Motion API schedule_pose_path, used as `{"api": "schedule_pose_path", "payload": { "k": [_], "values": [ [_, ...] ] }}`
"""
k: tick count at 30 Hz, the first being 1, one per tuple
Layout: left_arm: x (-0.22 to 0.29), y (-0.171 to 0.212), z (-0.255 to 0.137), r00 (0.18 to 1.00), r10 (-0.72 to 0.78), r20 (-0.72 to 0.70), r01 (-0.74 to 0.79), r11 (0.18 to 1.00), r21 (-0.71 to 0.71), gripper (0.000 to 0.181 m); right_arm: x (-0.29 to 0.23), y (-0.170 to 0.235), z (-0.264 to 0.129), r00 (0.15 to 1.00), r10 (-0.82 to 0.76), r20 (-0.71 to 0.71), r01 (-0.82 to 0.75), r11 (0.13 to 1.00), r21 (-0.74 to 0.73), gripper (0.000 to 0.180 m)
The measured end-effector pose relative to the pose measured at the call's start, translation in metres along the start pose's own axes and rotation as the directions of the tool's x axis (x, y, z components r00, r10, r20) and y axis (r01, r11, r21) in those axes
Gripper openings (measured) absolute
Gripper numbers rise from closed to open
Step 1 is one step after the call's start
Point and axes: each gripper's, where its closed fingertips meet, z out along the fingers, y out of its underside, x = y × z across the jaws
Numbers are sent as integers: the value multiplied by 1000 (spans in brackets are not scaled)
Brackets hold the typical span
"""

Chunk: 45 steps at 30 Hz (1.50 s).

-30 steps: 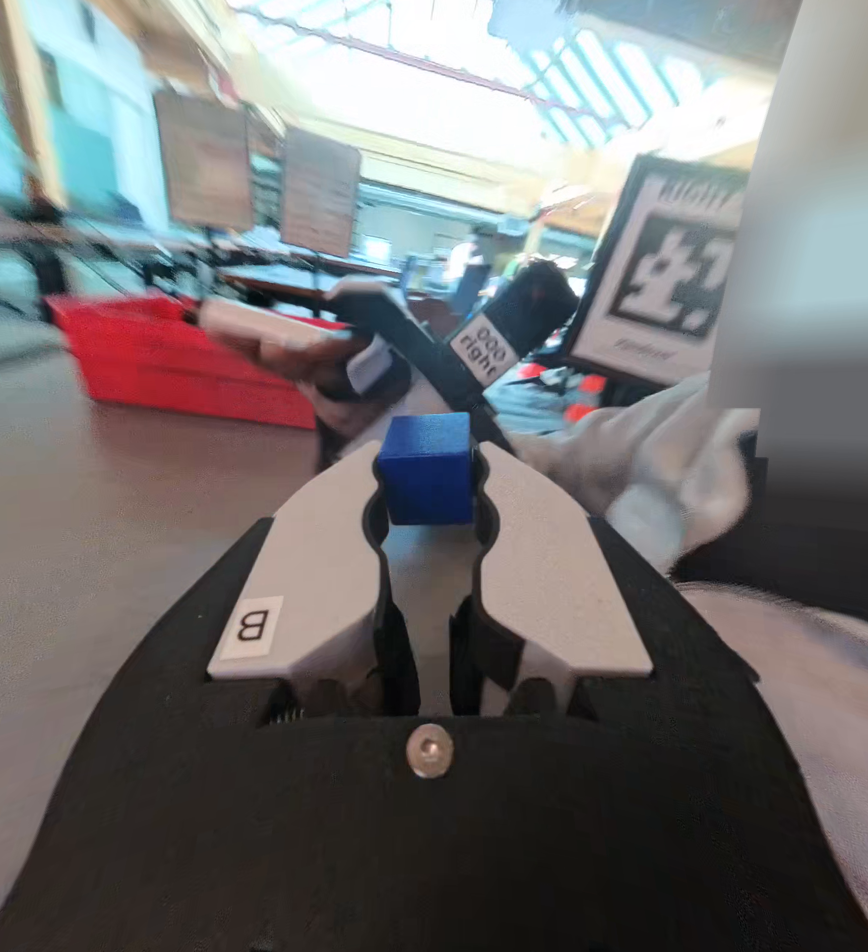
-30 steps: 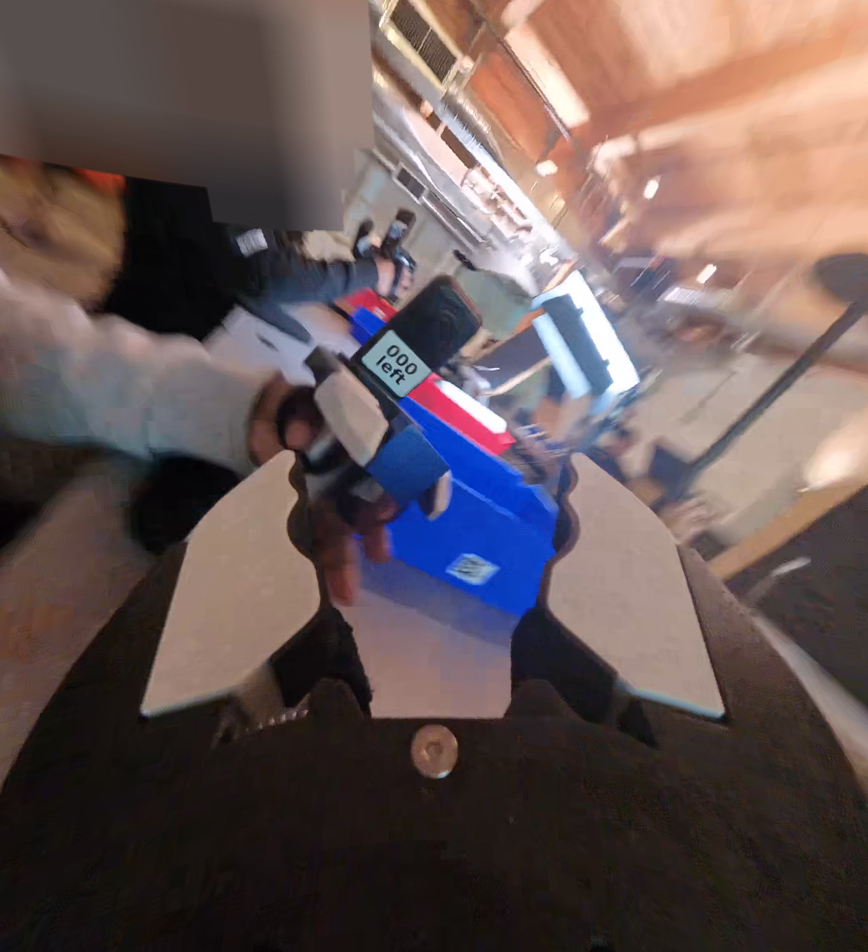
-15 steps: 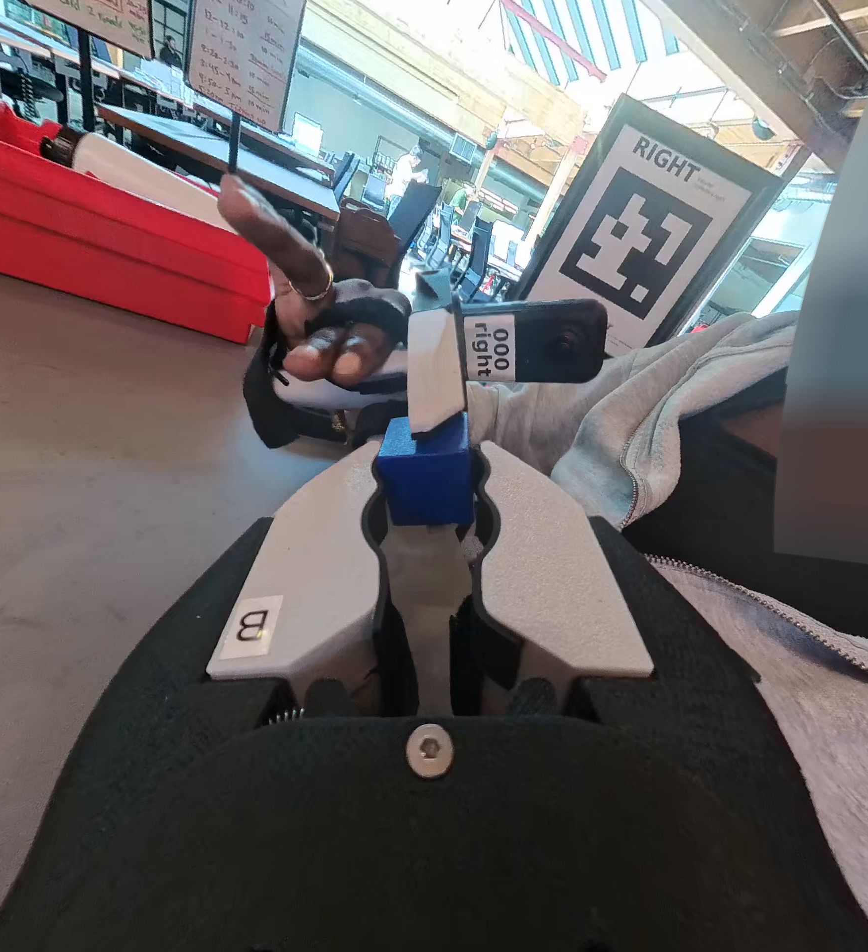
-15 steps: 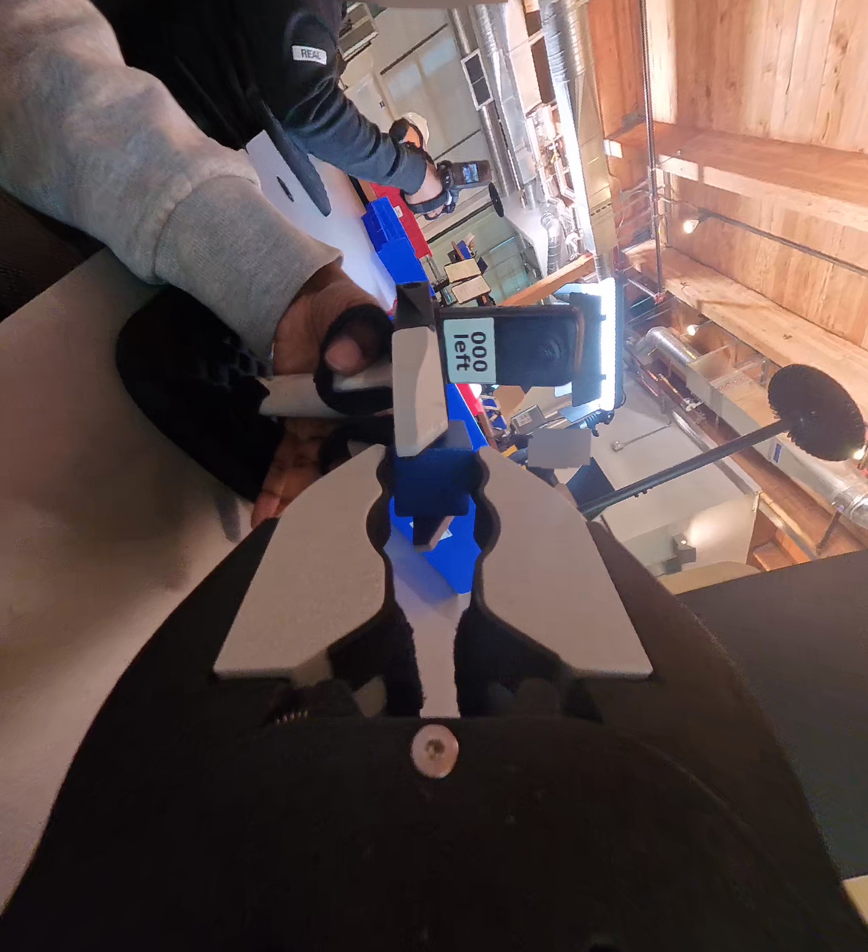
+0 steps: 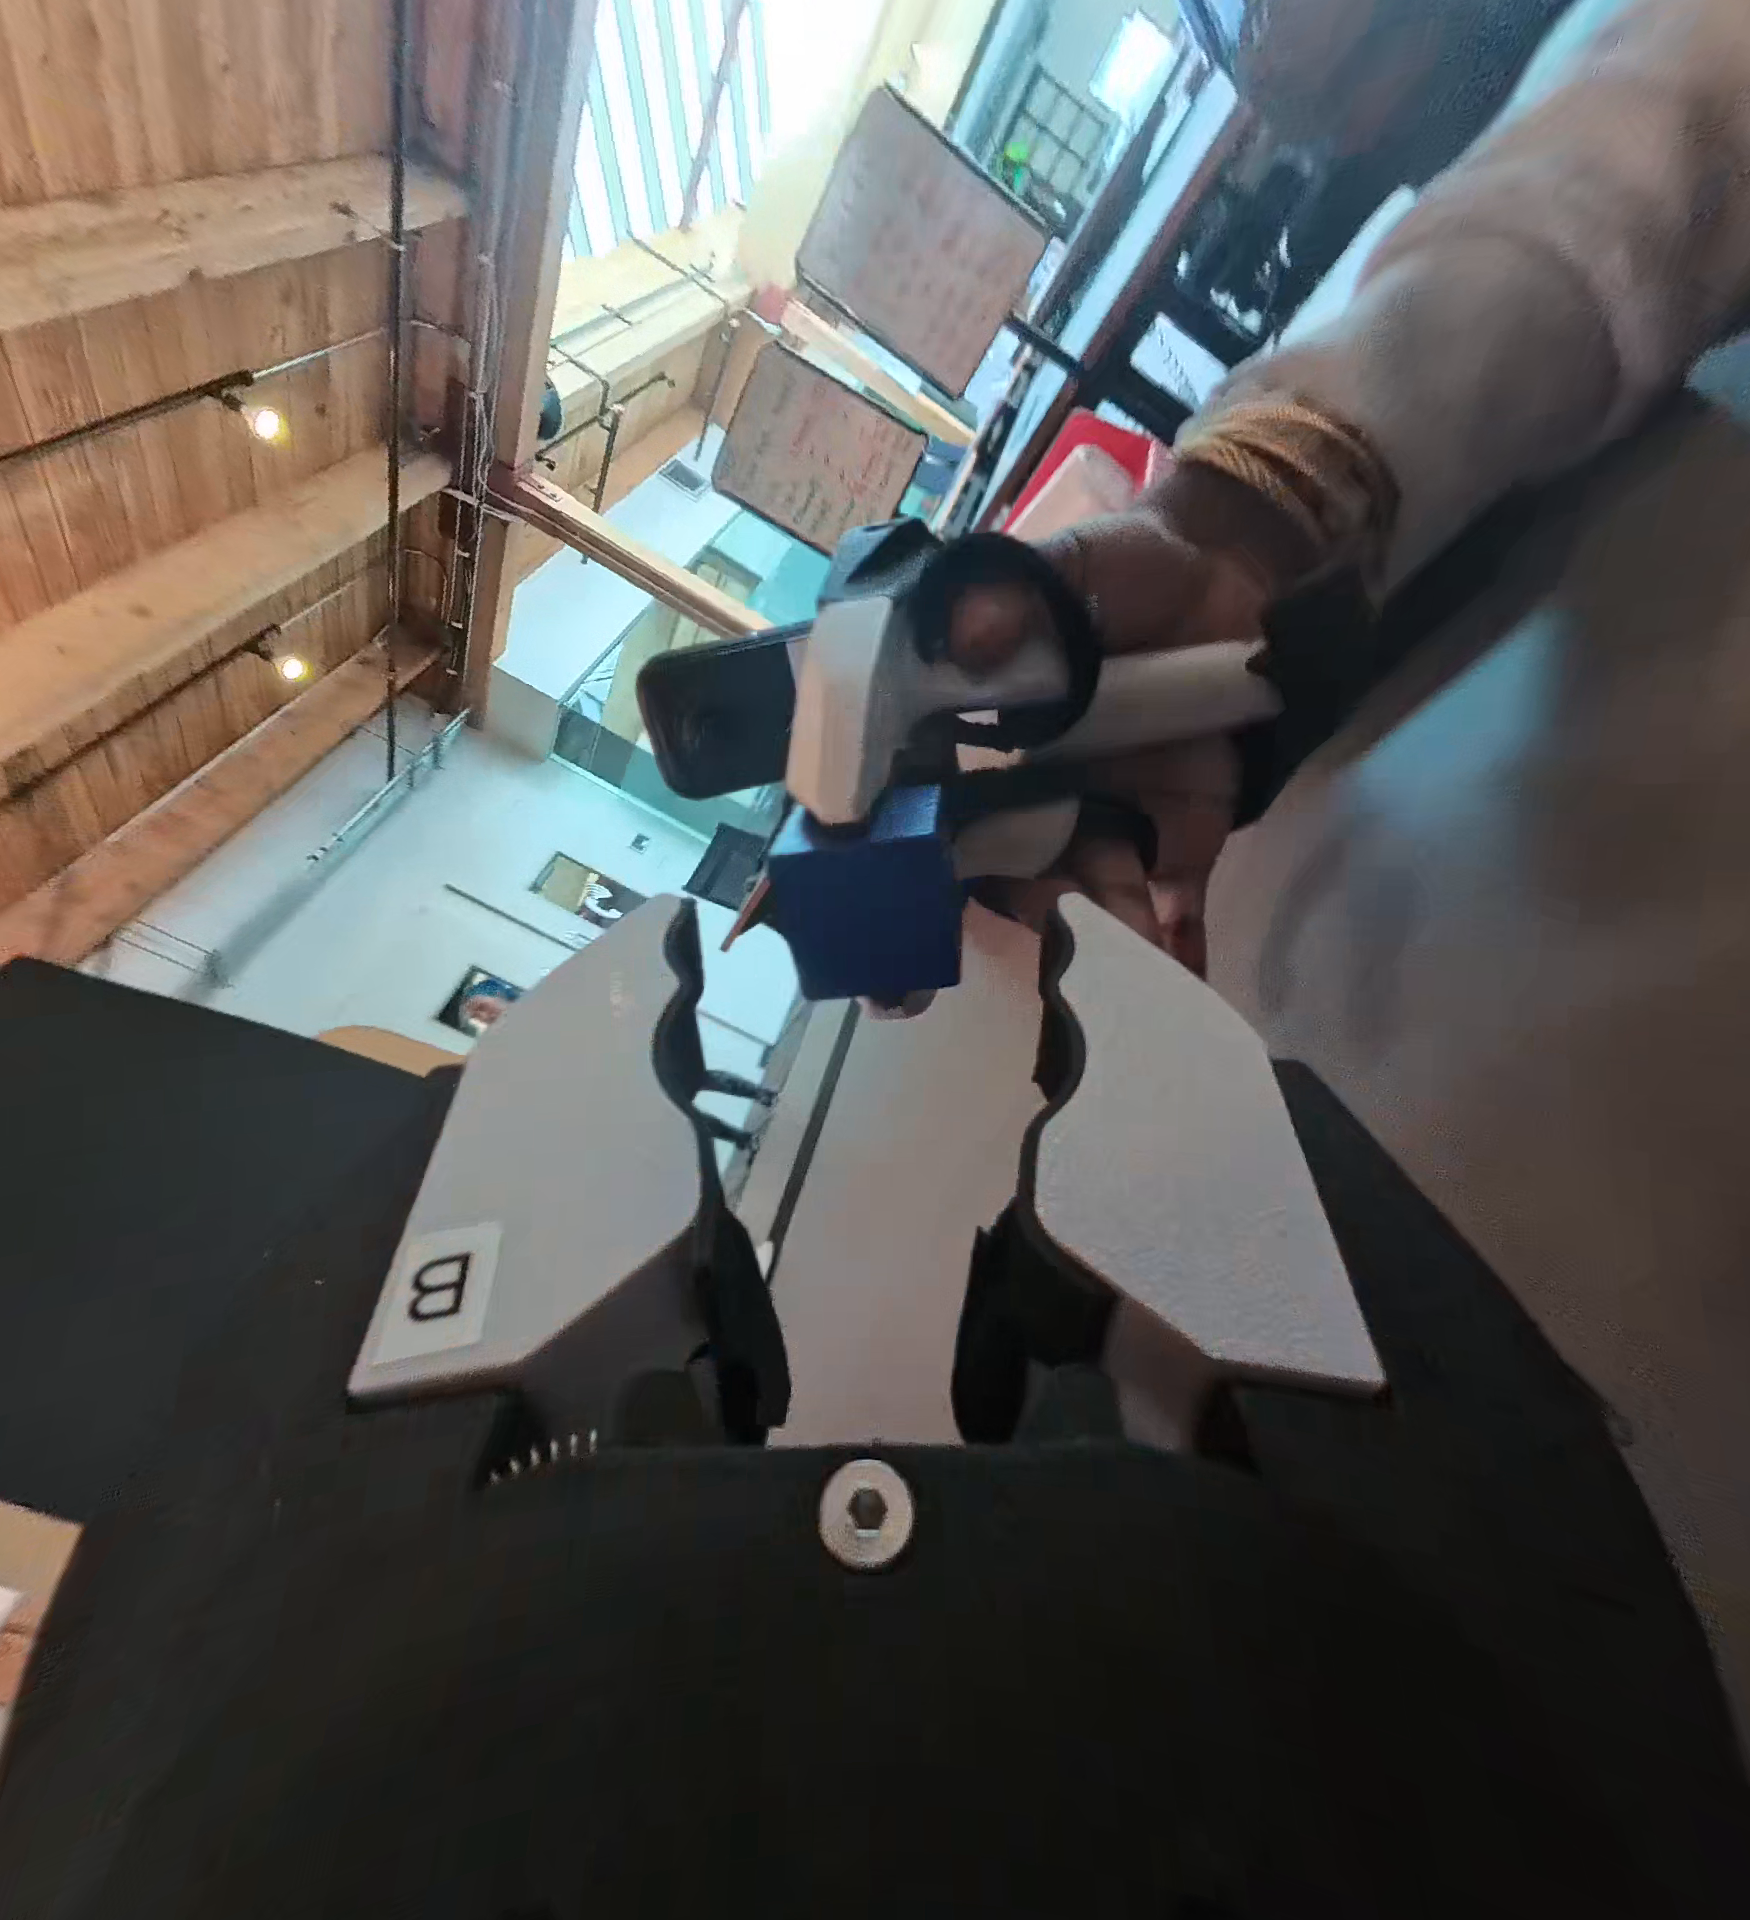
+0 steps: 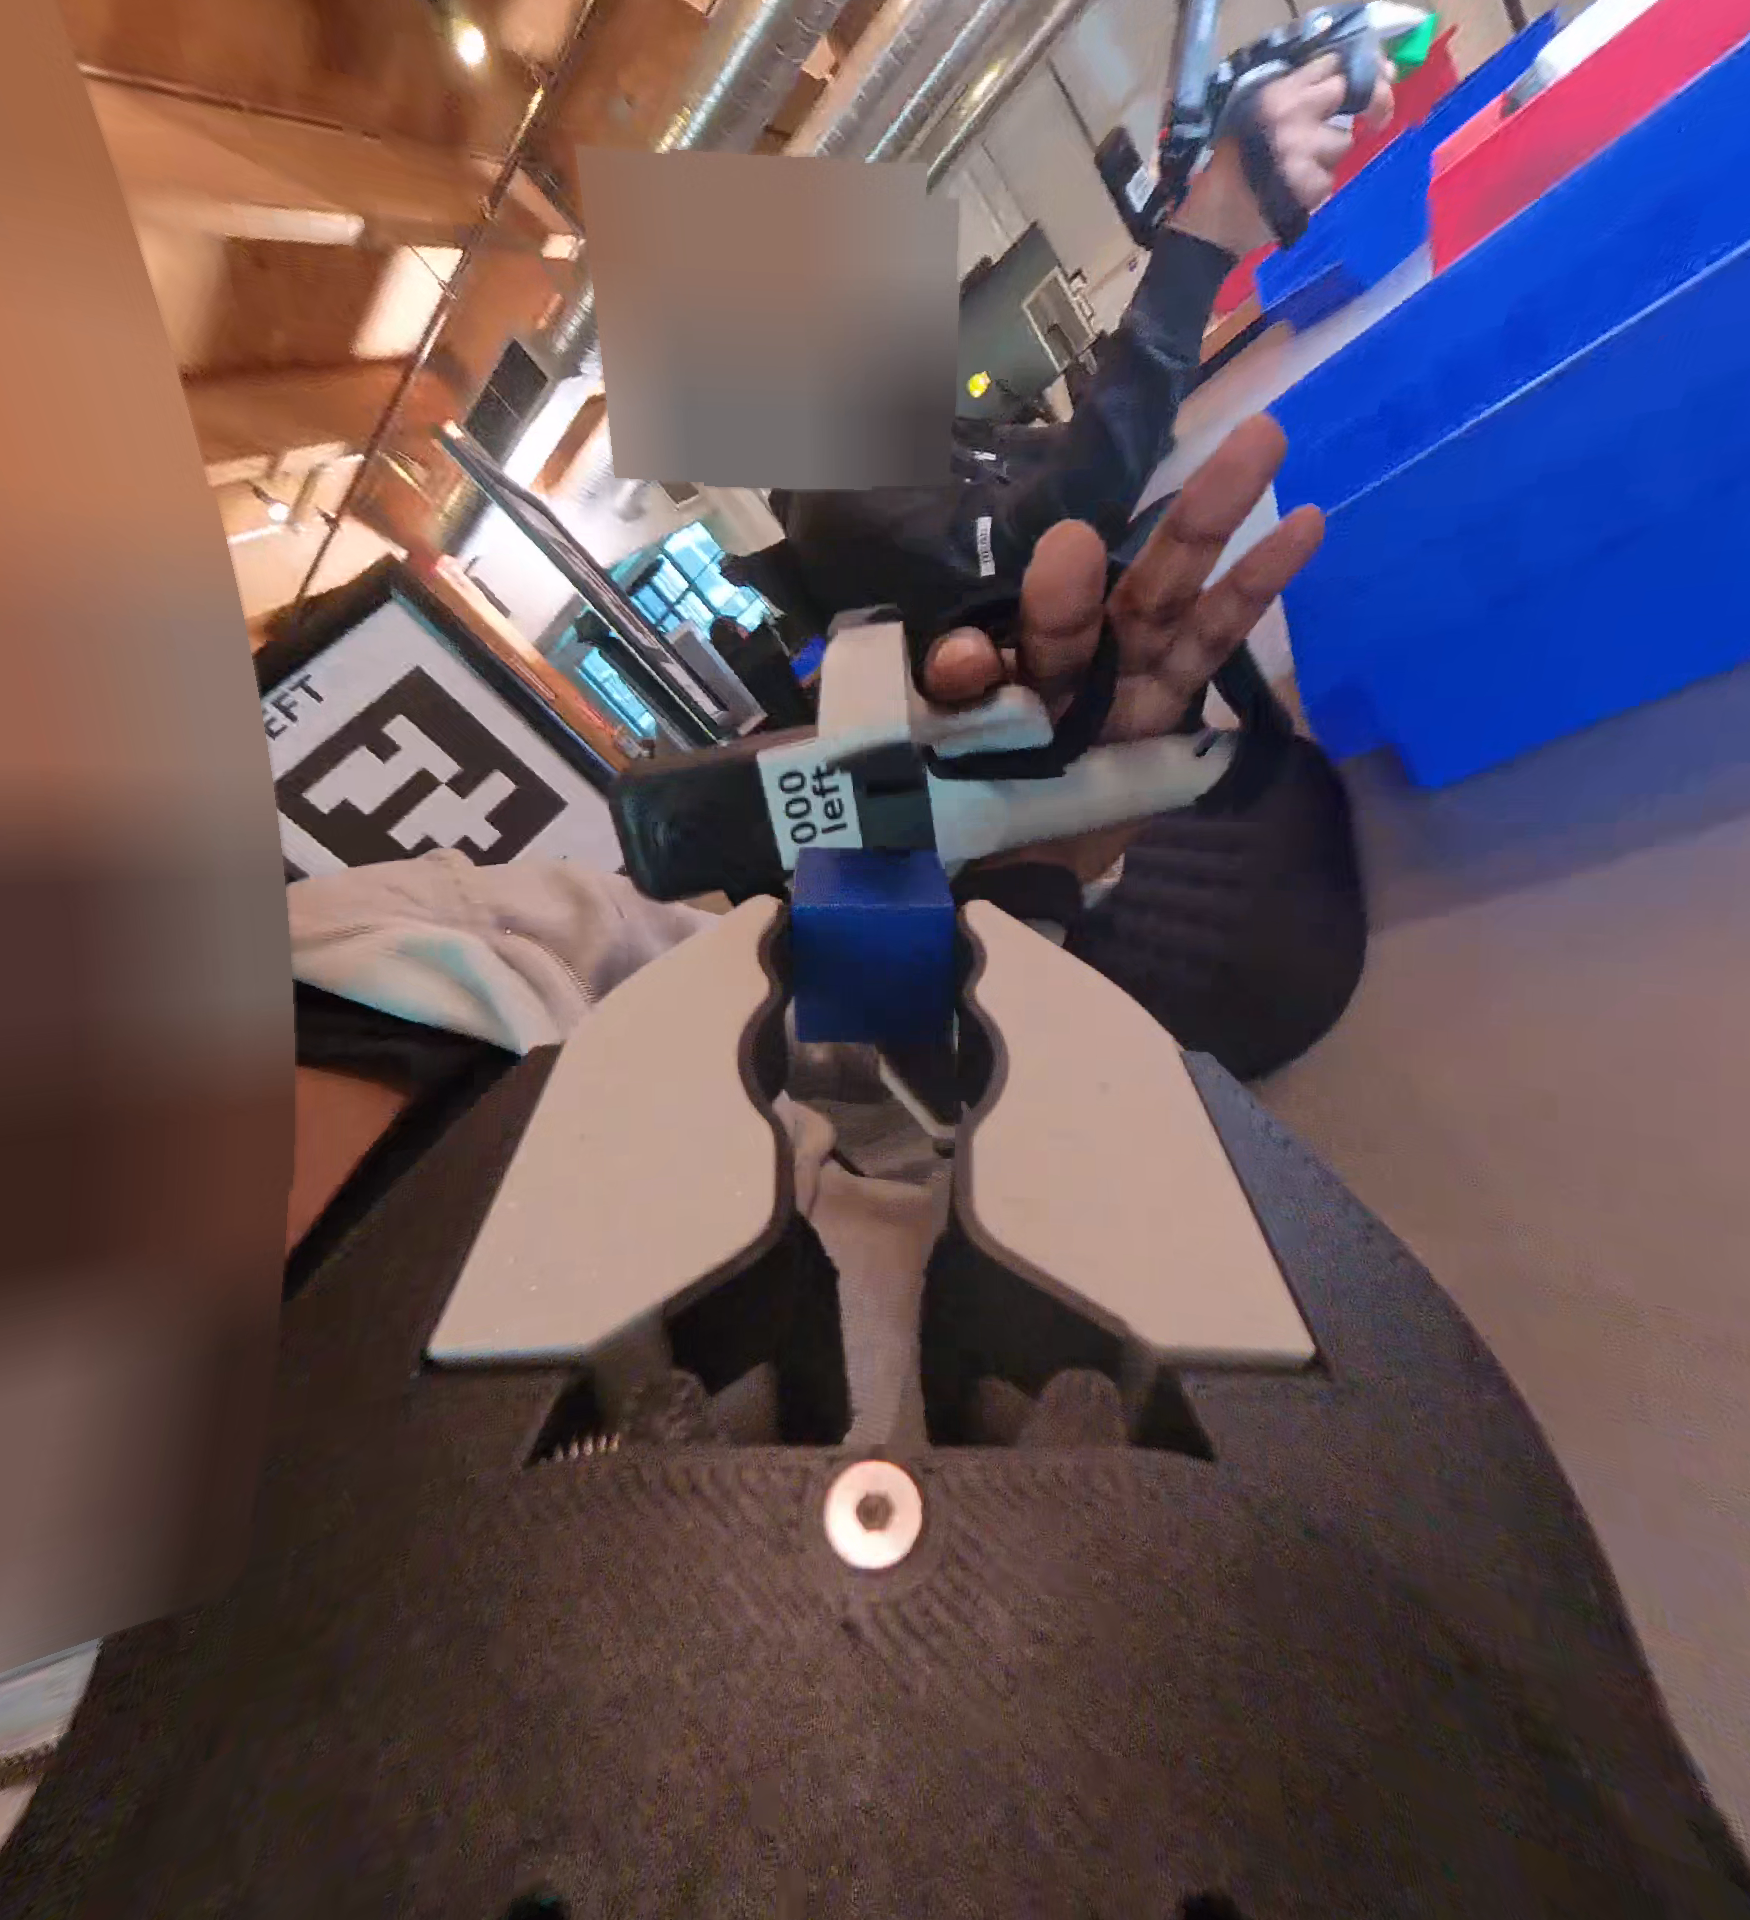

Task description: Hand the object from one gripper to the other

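A small blue cube [image 6: 871, 961] sits between the grey fingertips of my right gripper [image 6: 871, 925], which is shut on it. In the left wrist view the cube [image 5: 876, 920] hangs just beyond my left gripper [image 5: 871, 914], whose jaws stand wide apart with nothing between them. There the right gripper's upper finger [image 5: 845, 717] presses on the cube's top, and its lower finger is mostly hidden behind the cube. In the right wrist view, a hand [image 6: 1141, 613] holds the left gripper's body [image 6: 860, 748] just beyond the cube.
Blue bins [image 6: 1577, 436] and a red bin [image 6: 1598, 114] stand on the grey table [image 6: 1577, 1091] to the right. A black-and-white marker board [image 6: 414, 790] stands at the left. A second person's arm with another gripper [image 6: 1266, 94] is far behind. A grey sleeve [image 5: 1473, 364] fills the left view's right side.
Half a second ago both grippers were shut on the cube. My left gripper has since opened and let go; the cube stays in my right gripper. Both views have turned.
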Motion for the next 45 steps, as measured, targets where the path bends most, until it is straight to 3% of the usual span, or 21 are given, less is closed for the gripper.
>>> {"api": "schedule_pose_path", "payload": {
  "k": [6,9,10,12,14,16,17,20,22,23,26,30,33,35,38,41,43,45],
  "values": [
    [2,-4,-1,1000,14,-9,-14,1000,22,32,3,4,3,1000,-9,-21,9,1000,-12,28],
    [1,-3,-1,999,-42,-14,43,999,17,30,4,3,4,999,-29,-32,29,1000,-1,28],
    [-3,-3,-2,996,-91,-6,91,995,30,29,4,0,4,998,-52,-45,53,998,19,34],
    [-14,-10,-6,966,-259,-2,258,961,100,29,3,-9,3,986,-144,-82,151,985,89,65],
    [-30,-13,-14,863,-504,-49,504,845,178,29,0,-19,1,935,-314,-165,337,931,141,83],
    [-38,-11,-20,635,-751,-181,772,609,183,29,-1,-26,-2,782,-548,-295,597,795,105,100],
    [-38,-10,-23,498,-828,-257,867,474,156,29,-2,-28,-3,654,-667,-356,726,686,50,101],
    [-22,-11,-23,92,-893,-441,991,123,-43,29,-1,-27,-5,97,-895,-435,946,218,-238,93],
    [-7,-13,-20,-3,-882,-471,986,75,-147,29,0,-16,0,-211,-911,-353,920,-63,-387,79],
    [2,-13,-19,-8,-885,-466,977,93,-191,29,0,-9,4,-297,-906,-303,895,-153,-418,74],
    [26,-13,-17,-8,-887,-462,937,155,-313,29,6,4,12,-368,-904,-217,854,-237,-463,65],
    [23,-17,-17,-17,-877,-480,946,141,-292,28,9,11,12,-354,-917,-182,849,-234,-474,29],
    [21,-17,-16,13,-877,-480,952,158,-264,29,9,9,11,-316,-928,-198,858,-191,-476,29],
    [11,-19,-13,122,-870,-478,961,224,-164,46,6,4,9,-232,-940,-248,890,-102,-444,29],
    [-15,-21,-13,496,-798,-341,866,483,130,79,4,-9,2,39,-932,-360,927,168,-336,29],
    [-23,-16,-13,842,-529,-104,539,821,186,81,7,-14,-2,490,-785,-379,800,578,-162,29],
    [-17,-16,-11,957,-290,-12,289,946,149,79,8,-10,-2,749,-586,-308,598,799,-65,28],
    [-6,-12,-6,996,-84,13,82,993,90,73,5,-6,0,910,-366,-195,371,928,-7,28]
  ]
}}
